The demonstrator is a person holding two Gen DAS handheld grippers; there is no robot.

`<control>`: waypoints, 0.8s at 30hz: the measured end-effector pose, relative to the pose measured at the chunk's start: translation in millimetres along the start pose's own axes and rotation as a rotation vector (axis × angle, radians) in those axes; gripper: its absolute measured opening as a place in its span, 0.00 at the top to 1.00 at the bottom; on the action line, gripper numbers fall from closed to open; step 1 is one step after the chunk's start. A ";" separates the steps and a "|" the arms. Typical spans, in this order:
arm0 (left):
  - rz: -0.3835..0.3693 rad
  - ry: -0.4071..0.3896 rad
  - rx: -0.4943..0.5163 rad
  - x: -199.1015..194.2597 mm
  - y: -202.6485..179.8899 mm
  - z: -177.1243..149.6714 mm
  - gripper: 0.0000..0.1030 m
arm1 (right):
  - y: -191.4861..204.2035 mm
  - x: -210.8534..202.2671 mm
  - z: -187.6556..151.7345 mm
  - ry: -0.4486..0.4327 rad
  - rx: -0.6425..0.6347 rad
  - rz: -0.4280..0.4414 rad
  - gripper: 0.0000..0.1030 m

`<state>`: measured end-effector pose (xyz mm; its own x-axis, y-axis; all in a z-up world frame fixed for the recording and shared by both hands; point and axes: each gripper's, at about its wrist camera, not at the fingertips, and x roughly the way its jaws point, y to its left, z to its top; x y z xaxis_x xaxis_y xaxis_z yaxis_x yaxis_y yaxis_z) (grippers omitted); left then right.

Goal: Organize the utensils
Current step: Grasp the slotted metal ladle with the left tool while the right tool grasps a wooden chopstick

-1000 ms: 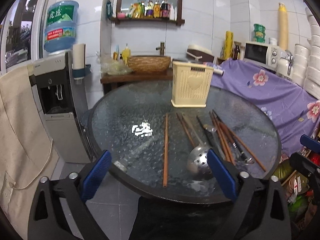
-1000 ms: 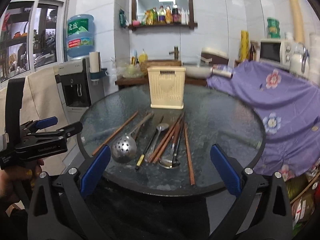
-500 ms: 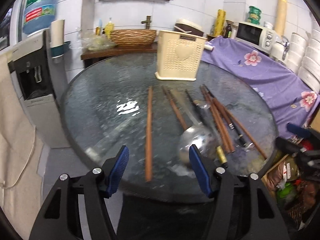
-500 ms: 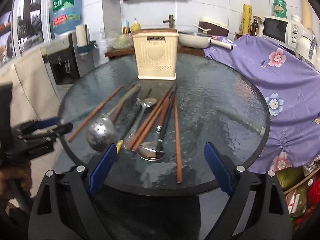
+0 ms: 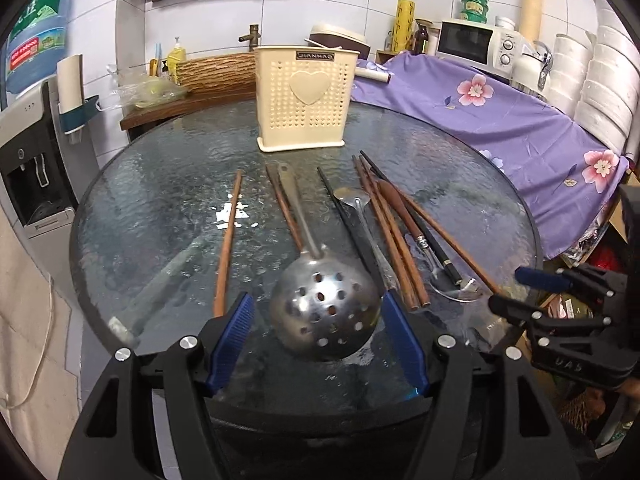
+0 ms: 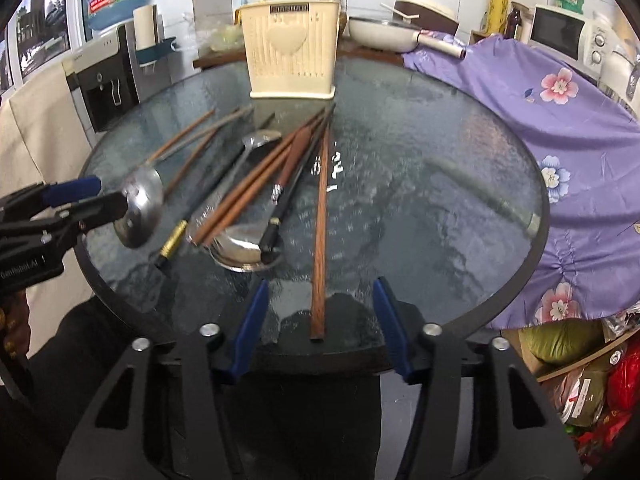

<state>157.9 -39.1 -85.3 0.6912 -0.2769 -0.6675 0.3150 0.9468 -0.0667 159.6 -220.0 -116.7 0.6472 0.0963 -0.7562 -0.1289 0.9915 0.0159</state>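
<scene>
A cream utensil holder [image 5: 306, 96] stands at the far side of the round glass table [image 5: 160, 200]; it also shows in the right wrist view [image 6: 292, 52]. Several brown chopsticks, a metal spoon [image 5: 452, 286] and a perforated metal ladle [image 5: 326, 312] lie side by side in front of it. My left gripper [image 5: 318, 336] is open with the ladle's bowl between its blue pads. My right gripper [image 6: 320, 320] is open around the near end of a single brown chopstick [image 6: 320, 220]. The ladle [image 6: 140, 208] also shows in the right wrist view beside the left gripper.
A purple flowered cloth [image 5: 500, 120] covers the counter to the right, with a microwave [image 5: 476, 44] on it. A water dispenser [image 5: 32, 140] stands left of the table. A wooden side table [image 5: 180, 104] with a basket stands behind. Bags lie on the floor at right [image 6: 592, 380].
Both grippers have moved forward and down to the table's near edge. The left now brackets the ladle's bowl, the right brackets a chopstick's end. Both jaws have narrowed.
</scene>
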 end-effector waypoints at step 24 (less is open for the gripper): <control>0.018 0.035 -0.004 29.1 -9.8 3.7 0.34 | 0.2 2.4 -6.7 -0.024 0.002 0.005 0.76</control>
<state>177.4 -57.0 -101.3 0.6737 -0.2536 -0.6941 0.2998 0.9523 -0.0570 156.1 -220.1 -122.9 0.6647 0.1029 -0.7400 -0.1301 0.9913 0.0210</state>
